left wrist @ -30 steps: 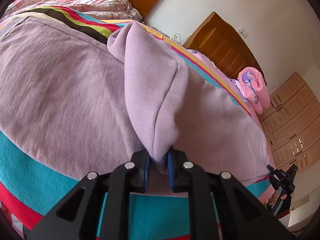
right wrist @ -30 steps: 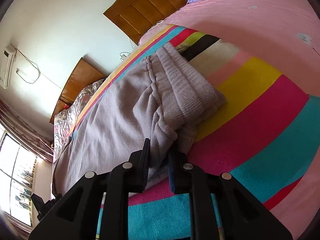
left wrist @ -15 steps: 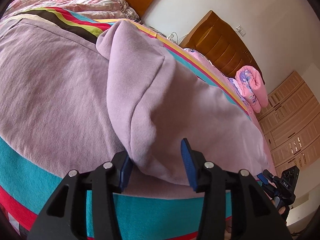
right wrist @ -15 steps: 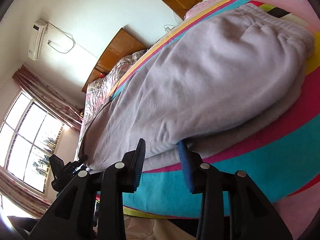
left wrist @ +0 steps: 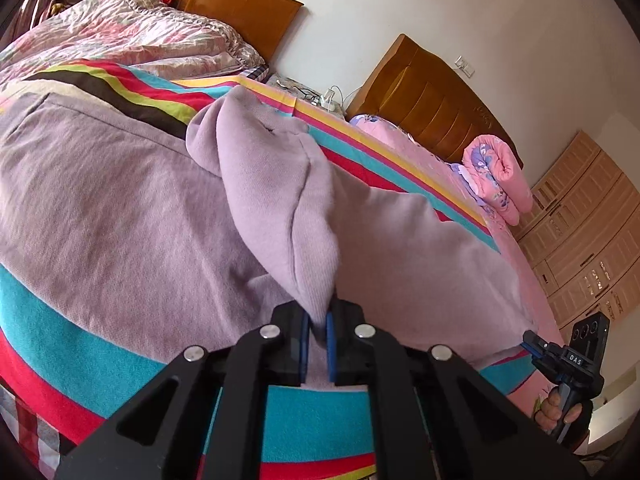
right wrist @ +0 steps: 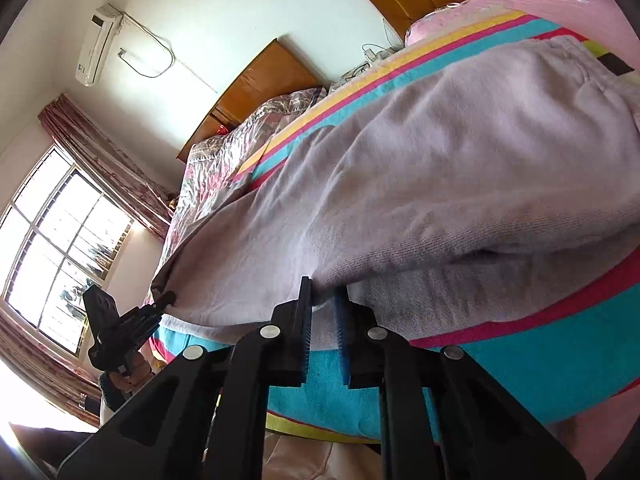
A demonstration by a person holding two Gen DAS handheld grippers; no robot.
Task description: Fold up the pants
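Lilac sweatpants [left wrist: 100, 200] lie spread across a striped blanket [left wrist: 52, 312] on a bed. My left gripper [left wrist: 318, 326] is shut on a raised peak of the pants' fabric near the front edge. In the right wrist view the pants [right wrist: 440, 160] lie with one layer folded over another. My right gripper [right wrist: 324, 320] has its jaws narrowly apart around the pants' near edge, the fabric between the pads. The right gripper also shows in the left wrist view [left wrist: 532, 342] at the pants' far right corner.
Two wooden headboards [left wrist: 432, 96] stand against the white wall. A crumpled floral quilt [left wrist: 120, 28] lies at the back left, a rolled pink quilt [left wrist: 496, 176] at the right. Wooden cabinets [left wrist: 588, 232] stand at far right. A window [right wrist: 60, 248] and air conditioner [right wrist: 96, 52] show.
My left gripper was open half a second ago and has shut on the fabric peak again. My right gripper's jaws have narrowed around the pants' edge.
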